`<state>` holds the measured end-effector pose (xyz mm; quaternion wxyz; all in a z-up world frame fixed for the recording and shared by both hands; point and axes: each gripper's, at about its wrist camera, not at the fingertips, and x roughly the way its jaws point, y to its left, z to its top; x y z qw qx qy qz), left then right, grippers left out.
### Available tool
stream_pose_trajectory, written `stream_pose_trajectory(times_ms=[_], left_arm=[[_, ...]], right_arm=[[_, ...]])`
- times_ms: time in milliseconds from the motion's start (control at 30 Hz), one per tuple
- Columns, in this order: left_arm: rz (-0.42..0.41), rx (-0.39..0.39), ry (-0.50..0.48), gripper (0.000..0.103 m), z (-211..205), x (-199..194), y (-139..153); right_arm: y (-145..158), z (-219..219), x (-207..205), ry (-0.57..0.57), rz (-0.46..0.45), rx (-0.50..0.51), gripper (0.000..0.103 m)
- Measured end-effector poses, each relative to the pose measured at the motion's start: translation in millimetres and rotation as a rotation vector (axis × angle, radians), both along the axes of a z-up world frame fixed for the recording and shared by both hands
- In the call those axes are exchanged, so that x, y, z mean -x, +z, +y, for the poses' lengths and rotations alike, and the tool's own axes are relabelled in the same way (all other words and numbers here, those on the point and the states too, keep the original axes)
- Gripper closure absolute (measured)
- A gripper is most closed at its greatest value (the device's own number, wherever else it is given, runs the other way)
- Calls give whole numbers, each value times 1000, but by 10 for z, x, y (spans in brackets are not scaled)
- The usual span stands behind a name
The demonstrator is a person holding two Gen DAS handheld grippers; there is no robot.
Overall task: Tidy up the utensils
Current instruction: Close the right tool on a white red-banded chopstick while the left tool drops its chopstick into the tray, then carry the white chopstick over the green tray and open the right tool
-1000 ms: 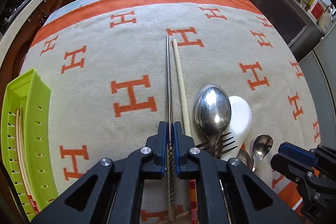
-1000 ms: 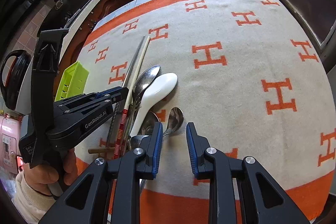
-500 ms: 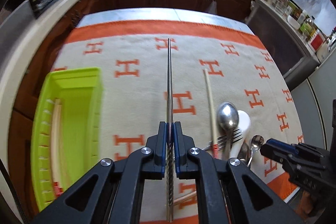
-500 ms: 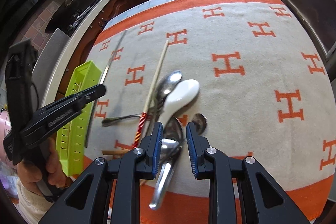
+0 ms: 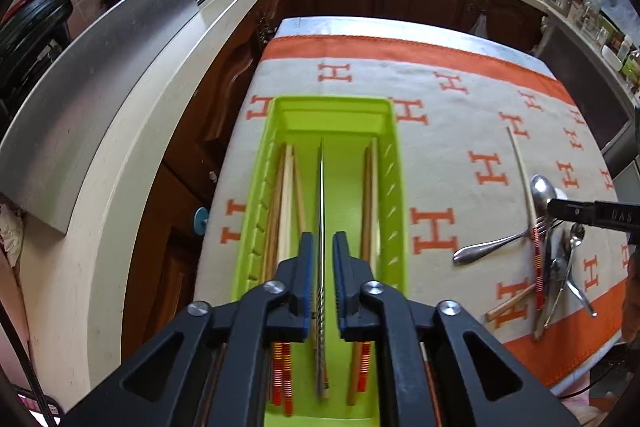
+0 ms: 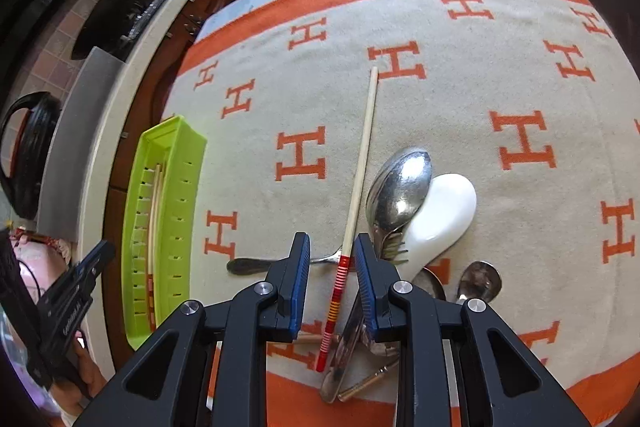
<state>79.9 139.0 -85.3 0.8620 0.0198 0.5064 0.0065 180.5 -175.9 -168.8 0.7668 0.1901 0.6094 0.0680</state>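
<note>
Over the green tray (image 5: 394, 163) our left gripper (image 5: 320, 255) has just been opening, a metal chopstick (image 5: 321, 227) between its parted pads. Well right of the tray, our right gripper (image 6: 332, 263) stands apart astride a striped chopstick (image 6: 360, 167).

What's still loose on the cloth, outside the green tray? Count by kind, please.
Chopsticks: 2 (one partly hidden under the pile)
Metal spoons: 3
White spoon: 1
Fork: 1
Total: 7
</note>
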Motion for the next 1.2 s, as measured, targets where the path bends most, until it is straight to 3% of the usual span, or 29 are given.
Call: stream_pose_trajectory(times_ms=[67,167,533,700,933,1200], left_arm=[[-1,-5,8,77,39,23,-27],[-15,1,20,73,83,41,-35],[-50,109,111,67,385,26,12],[-42,129,134,67,471,38,-18],[-37,141,143,65,495,40,-32],[-40,134,167,60,515,56,-46]], right_arm=[[-49,43,-54,-10,20,18,80],[-103,90,-107,-24,38,55,80],[-279,324,-279,-25,80,181,80],[-356,455,-322,-18,73,294,95],[-126,489,-209,-36,52,121,97],[406,1084,46,110,-26,-39,97]])
